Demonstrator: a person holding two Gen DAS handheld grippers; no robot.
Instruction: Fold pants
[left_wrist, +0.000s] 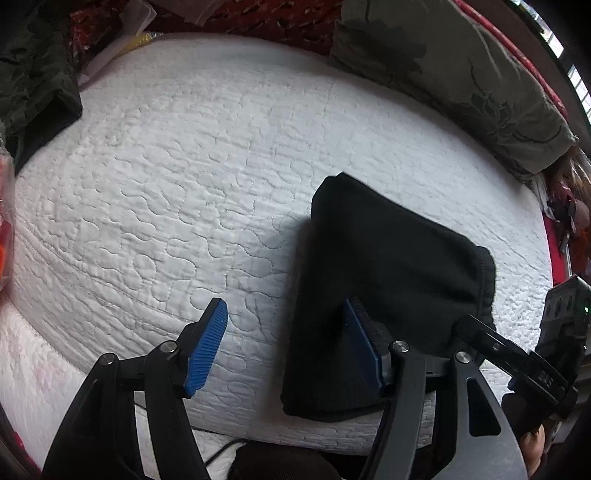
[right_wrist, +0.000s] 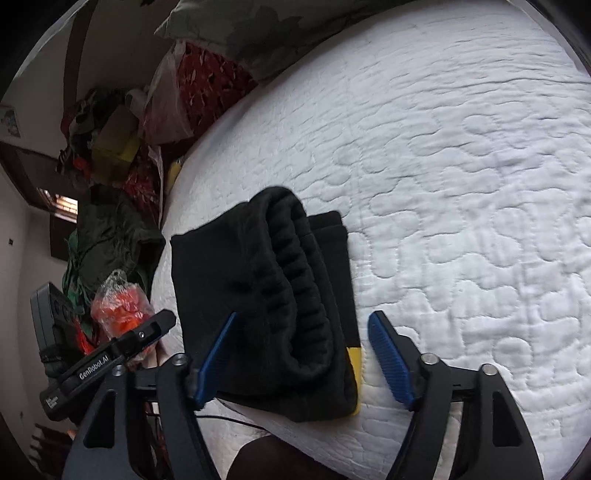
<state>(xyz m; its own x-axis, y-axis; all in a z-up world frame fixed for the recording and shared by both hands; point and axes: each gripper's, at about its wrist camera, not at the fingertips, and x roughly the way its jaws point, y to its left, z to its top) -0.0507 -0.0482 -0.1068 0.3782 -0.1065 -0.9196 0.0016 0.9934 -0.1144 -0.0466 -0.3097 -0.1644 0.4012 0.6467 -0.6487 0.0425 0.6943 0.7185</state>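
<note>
The black pants (right_wrist: 266, 295) lie folded on the quilt (right_wrist: 461, 184), between the spread right gripper (right_wrist: 303, 354) fingers, unpinched; the left gripper (left_wrist: 284, 343) gapes beside them. Soft, light fleece; the thick waistband edge probably grips best.

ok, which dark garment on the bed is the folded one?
The black pants, a compact stack near the bed's front edge between the right gripper's open fingers; the dark green garment lies crumpled at the side.
</note>
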